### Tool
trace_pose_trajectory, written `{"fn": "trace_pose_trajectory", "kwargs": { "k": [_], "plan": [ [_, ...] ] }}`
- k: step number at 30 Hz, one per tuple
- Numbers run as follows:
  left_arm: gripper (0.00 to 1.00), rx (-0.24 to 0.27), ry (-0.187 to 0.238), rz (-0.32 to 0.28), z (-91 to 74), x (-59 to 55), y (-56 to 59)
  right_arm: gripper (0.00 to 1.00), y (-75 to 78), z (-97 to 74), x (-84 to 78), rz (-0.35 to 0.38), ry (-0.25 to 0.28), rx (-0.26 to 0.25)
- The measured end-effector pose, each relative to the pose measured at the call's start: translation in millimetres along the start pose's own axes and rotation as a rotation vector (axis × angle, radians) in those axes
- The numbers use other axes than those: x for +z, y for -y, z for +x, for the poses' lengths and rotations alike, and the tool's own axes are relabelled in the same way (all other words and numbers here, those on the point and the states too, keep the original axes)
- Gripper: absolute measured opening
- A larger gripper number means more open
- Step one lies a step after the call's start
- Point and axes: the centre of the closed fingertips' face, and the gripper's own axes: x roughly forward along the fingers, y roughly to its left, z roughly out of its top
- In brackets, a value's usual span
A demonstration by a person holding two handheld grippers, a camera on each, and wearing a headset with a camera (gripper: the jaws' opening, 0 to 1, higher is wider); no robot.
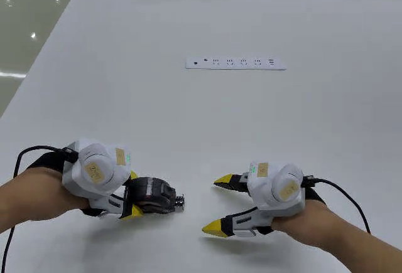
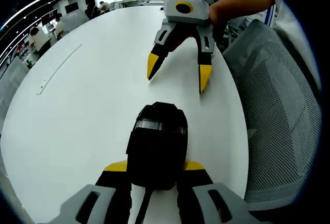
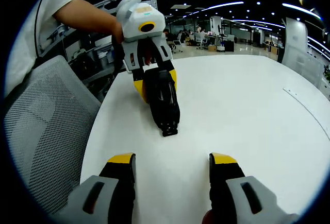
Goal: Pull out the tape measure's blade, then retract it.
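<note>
A black tape measure [image 1: 152,194] lies on the white table, its blade tip facing right and the blade wound in. My left gripper [image 1: 133,192] is shut on the case, yellow tips pressed against both sides; the case [image 2: 157,144] fills the lower middle of the left gripper view, between the tips [image 2: 154,166]. My right gripper [image 1: 218,204] stands open a short way to the right, its yellow fingertips pointing at the blade end. In the right gripper view the tape measure [image 3: 164,99] lies ahead of the open gripper [image 3: 172,158], with the left gripper [image 3: 154,87] clamped around its far end.
A white power strip [image 1: 235,63] lies flat further back on the table [image 1: 251,116]. A grey mesh chair [image 2: 278,116] stands at the table's near edge. Cables trail back from both grippers. People and desks are in the room beyond.
</note>
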Motion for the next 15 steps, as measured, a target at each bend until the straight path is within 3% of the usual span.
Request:
{"fn": "trace_pose_trajectory", "kwargs": {
  "k": [15],
  "plan": [
    [0.3,0.001,-0.011,0.001,-1.4,0.1,1.0,0.4,-0.2,28.4,13.2,-0.086,0.004,0.016]
  ]
}}
